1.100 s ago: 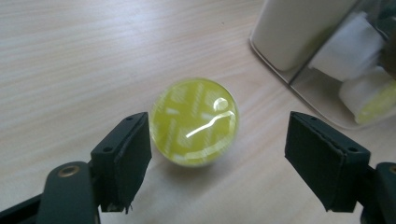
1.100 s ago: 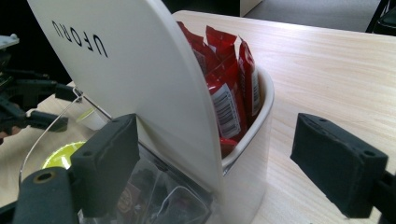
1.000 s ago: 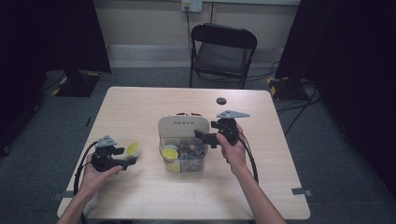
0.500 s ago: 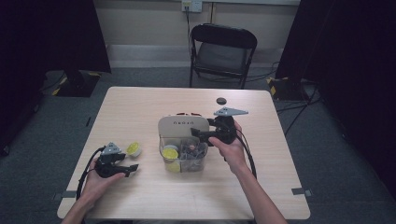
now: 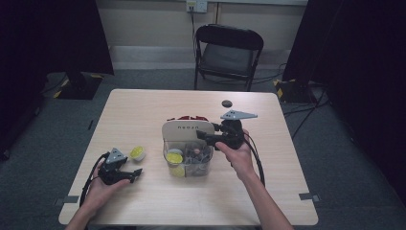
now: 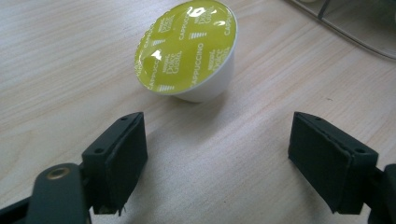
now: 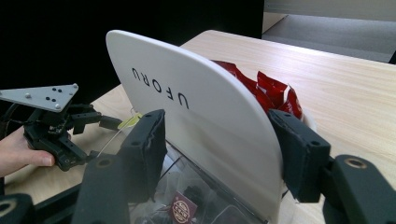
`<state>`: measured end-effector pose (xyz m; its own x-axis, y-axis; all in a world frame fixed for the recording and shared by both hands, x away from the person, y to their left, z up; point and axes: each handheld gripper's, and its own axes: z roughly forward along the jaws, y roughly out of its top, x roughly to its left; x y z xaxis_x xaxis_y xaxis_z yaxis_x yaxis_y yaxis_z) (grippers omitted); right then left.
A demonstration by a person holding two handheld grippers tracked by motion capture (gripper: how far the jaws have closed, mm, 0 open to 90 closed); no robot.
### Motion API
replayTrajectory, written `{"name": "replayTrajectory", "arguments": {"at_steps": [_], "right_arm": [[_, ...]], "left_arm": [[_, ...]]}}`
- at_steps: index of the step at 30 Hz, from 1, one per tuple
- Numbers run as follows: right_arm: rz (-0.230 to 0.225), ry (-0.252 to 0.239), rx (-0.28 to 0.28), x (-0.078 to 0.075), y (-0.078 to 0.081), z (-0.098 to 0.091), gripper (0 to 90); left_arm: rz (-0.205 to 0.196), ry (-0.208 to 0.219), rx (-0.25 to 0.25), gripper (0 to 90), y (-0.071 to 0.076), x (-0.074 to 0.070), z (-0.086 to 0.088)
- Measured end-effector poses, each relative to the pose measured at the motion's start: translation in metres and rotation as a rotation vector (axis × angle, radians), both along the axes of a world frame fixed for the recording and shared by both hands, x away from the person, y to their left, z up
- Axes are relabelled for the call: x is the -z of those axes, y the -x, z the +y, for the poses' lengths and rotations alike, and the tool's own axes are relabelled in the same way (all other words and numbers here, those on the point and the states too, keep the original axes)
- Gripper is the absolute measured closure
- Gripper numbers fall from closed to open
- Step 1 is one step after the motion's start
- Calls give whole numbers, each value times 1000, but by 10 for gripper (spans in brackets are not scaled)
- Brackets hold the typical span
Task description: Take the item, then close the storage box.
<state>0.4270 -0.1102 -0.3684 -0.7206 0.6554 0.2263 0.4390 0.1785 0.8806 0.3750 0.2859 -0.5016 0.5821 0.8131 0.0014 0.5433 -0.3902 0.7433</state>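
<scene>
Drawn back from the capsule (image 6: 187, 49), left claw (image 5: 125, 176) gapes on the wooden table (image 5: 143, 110); right claw (image 5: 207, 139) clamps the divider (image 7: 201, 116).

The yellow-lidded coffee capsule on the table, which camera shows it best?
The left gripper view: the capsule sits close up, its foil lid lettering readable, lying tilted just beyond the open fingers. The high view shows it as a small yellow dot beside the left gripper.

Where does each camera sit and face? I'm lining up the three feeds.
High view: above the person's side, looking down on the table; both forearms show.
Left gripper view: rides the left gripper, facing a yellow capsule.
Right gripper view: rides the right gripper, jaws closing around the white lid.
Shared: the high view also shows that lid and capsule.
</scene>
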Motion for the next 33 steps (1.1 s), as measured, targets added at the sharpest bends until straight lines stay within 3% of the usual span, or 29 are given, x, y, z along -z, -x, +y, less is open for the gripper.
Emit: {"name": "replayTrajectory", "arguments": {"at_steps": [10,33], "right_arm": [[-3,-13,-9,0,7,-3,432],[-4,-26,-33,-2,18,-10,407]], "left_arm": [[3,-2,-2,174,-1,0,0],[2,-2,-2,173,-1,0,0]]}}
